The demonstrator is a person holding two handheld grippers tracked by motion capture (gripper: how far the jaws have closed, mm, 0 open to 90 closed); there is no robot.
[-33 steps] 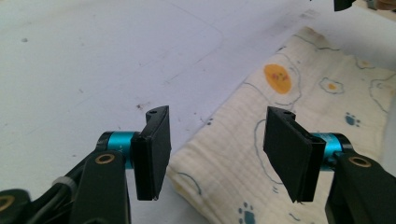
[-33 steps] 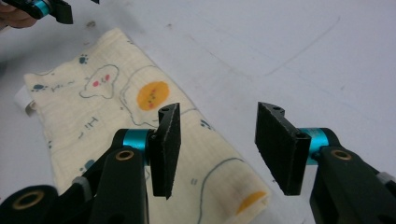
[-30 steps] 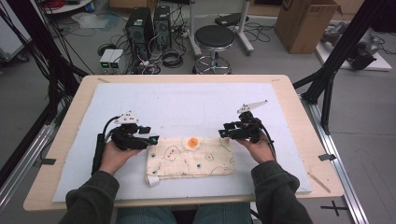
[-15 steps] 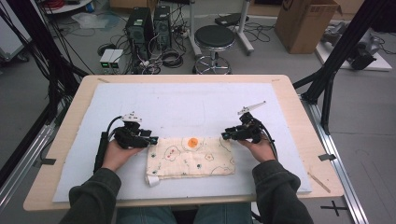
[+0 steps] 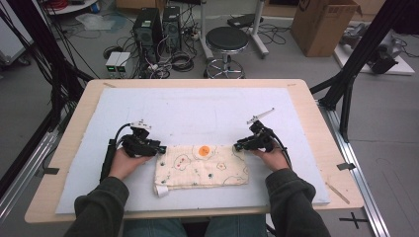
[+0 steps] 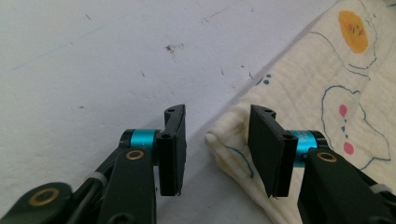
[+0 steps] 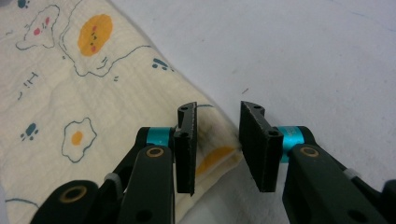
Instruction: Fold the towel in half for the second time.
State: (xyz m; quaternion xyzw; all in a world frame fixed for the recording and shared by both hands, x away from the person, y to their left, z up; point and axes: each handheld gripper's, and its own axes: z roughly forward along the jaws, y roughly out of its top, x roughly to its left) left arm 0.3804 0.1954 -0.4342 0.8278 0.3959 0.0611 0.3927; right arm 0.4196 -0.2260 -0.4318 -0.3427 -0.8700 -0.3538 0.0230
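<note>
The folded cloth (image 5: 201, 165) lay flat on the white mat (image 5: 197, 108) near the person, with the left gripper (image 5: 157, 147) and right gripper (image 5: 239, 146), jaws apart, astride its far corners, seemingly ready to pinch them.

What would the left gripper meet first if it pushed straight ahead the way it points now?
Most likely the folded corner of the printed cloth, which lies in the gap of the open left gripper. Depth is hard to judge; beyond it lies the white mat.
</note>
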